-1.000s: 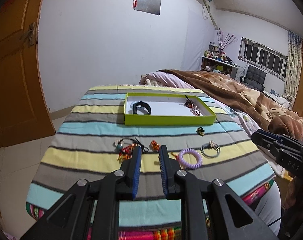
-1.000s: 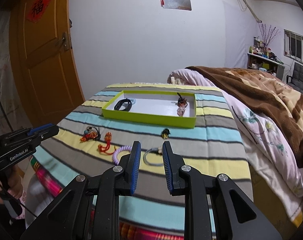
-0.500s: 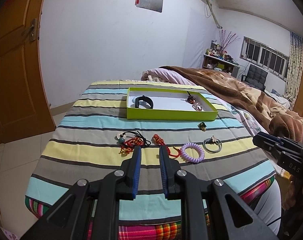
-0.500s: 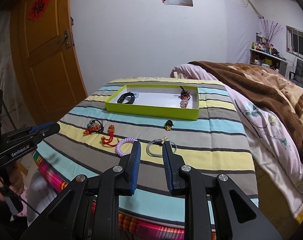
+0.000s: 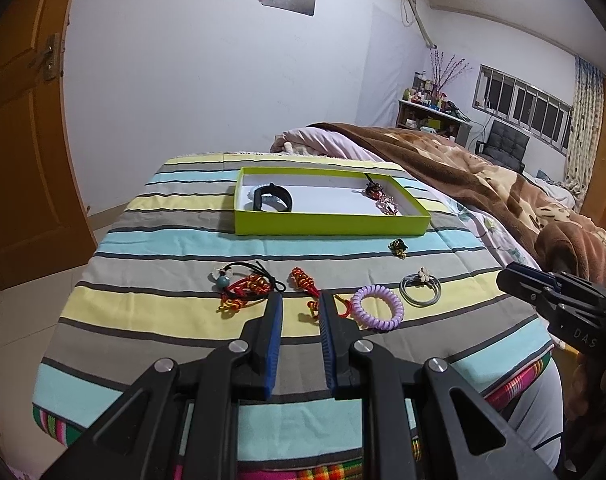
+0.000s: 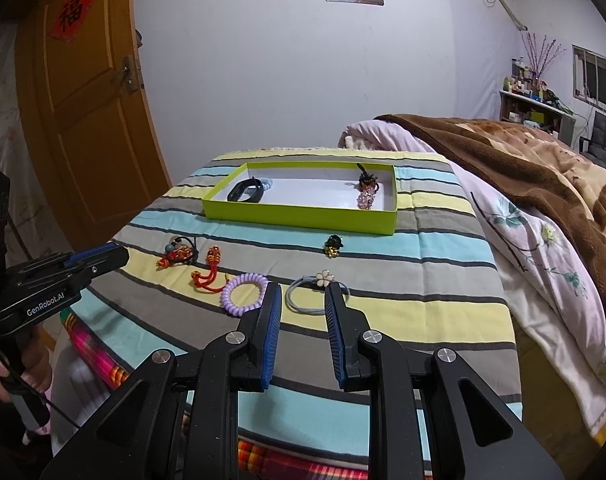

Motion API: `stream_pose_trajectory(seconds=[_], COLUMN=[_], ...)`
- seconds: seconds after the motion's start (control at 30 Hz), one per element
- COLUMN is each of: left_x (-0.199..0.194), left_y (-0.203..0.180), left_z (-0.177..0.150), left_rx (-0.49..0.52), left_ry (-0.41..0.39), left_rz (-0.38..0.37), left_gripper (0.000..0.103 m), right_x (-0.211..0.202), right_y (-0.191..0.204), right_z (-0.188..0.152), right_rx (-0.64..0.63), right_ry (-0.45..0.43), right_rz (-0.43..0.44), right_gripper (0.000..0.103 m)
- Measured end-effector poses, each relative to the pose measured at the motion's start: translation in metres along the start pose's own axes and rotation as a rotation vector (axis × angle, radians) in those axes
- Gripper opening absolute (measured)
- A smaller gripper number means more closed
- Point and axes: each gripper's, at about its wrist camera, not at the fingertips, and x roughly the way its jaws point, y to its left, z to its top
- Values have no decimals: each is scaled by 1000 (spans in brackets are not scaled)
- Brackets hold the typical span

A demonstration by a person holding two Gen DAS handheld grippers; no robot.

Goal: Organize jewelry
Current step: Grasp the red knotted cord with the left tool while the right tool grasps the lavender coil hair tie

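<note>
Both tools hover empty over the striped tabletop [image 5: 151,312].
Left tool [image 5: 300,305] and right tool [image 6: 303,295] each stand narrowly parted, holding nothing. The purple coil [image 6: 243,289], grey tie [image 6: 309,298] and red knot [image 5: 305,280] lie short of the green tray [image 6: 299,216], which holds a black band [image 6: 247,192].

The tabletop [image 5: 171,312] wears a cloth striped in turquoise, pale yellow and grey with thin dark lines; a plaid of red, green and yellow shows under its edge. The tray [image 5: 331,225] is lime green outside, white inside, and holds a black band [image 5: 273,199]. A lilac coil tie [image 5: 377,308] lies by red-and-gold knots [image 5: 305,280]. Each black claw [image 5: 299,322] has blue pads [image 6: 273,328]. The door [image 6: 91,120] is orange-brown.
</note>
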Motion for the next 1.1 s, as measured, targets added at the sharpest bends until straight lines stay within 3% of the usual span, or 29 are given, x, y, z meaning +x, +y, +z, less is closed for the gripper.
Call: stream_pose_trajectory(seconds=[0.27, 0.47, 0.53, 0.9, 1.1], left_x=[23, 50, 58, 102, 111], left_y=[-5, -6, -6, 1, -1], left_z=[1, 1, 0, 4, 9], left_rx=[8, -5, -10, -72, -79], left_ry=[31, 89, 106, 198, 206], left_rz=[-5, -26, -34, -41, -37], left_gripper=[19, 20, 25, 25, 25], right_x=[18, 39, 45, 65, 72], right_y=[-1, -2, -1, -3, -4], right_z=[0, 1, 1, 0, 0], right_rx=[-1, -1, 0, 11, 17], right_ry=[25, 55, 66, 100, 111], right_rz=[10, 25, 33, 47, 55], right_gripper=[23, 23, 23, 23, 23])
